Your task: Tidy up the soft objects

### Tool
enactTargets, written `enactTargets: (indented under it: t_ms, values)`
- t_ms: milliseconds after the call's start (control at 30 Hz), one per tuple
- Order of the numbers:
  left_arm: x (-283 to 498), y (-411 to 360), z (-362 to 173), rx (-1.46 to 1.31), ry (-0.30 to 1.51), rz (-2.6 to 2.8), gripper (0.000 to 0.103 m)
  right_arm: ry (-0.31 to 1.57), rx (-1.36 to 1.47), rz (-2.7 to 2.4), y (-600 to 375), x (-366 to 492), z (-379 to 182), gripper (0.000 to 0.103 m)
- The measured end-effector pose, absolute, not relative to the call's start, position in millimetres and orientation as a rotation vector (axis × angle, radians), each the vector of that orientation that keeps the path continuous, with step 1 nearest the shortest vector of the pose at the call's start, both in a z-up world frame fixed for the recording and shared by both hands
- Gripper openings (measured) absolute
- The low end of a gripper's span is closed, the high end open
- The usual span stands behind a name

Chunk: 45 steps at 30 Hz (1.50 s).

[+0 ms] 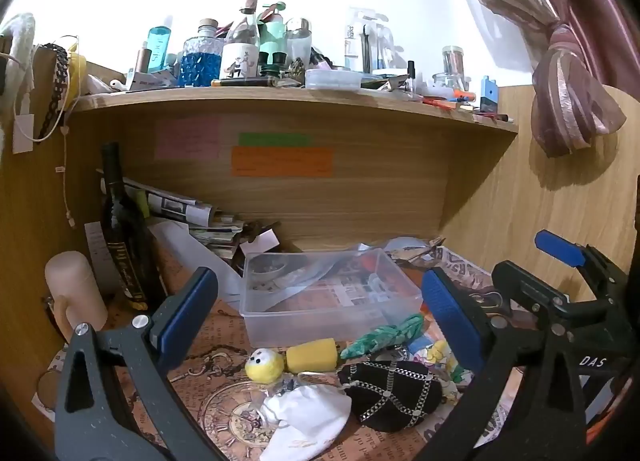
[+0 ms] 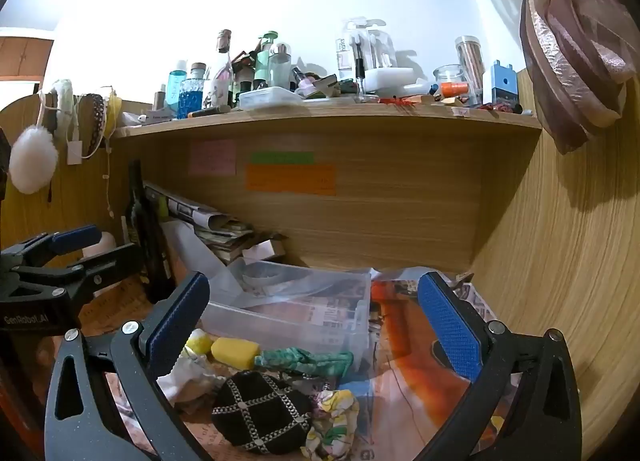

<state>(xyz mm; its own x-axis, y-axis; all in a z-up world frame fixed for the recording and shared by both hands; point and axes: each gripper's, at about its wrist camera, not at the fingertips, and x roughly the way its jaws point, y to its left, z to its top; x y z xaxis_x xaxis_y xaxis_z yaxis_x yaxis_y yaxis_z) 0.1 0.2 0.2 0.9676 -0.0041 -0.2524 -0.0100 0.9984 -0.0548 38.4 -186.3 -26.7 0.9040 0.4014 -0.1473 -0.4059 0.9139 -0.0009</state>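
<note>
Under the shelf (image 1: 280, 109), on a printed desk mat, the clear bin (image 1: 320, 297) sat mid-frame, the black pouch (image 2: 260, 413) lay lower centre below the right gripper (image 2: 316, 325), nearer than the left gripper (image 1: 320, 317), both jaws wide and empty.

Clear glossy plastic box (image 1: 320, 301); matt wood shelf (image 1: 296, 101).

- The desk surface (image 1: 224, 345), covered in printed paper with clock and map motifs, carries everything.
- A clear plastic bin (image 1: 320, 293) sits near its back.
- Just in front of the bin lie a yellow sponge (image 1: 312, 355), a yellow ball with eyes (image 1: 265, 365) and a green cloth (image 1: 384, 337).
- Nearer lie a white cloth (image 1: 308, 417), a black chain-patterned pouch (image 1: 394, 393) and a floral cloth (image 2: 332, 421).
- At the left stands a dark bottle (image 1: 122, 237).
</note>
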Motion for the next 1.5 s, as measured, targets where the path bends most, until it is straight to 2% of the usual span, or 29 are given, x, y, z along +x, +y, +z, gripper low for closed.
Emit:
enactTargets:
  t_ms: [1500]
  values:
    - [2.3,-2.4,0.5,-0.056,0.242,-0.01,0.103,0.155,-0.015,0.428,-186.0,36.1,-25.5,0.103]
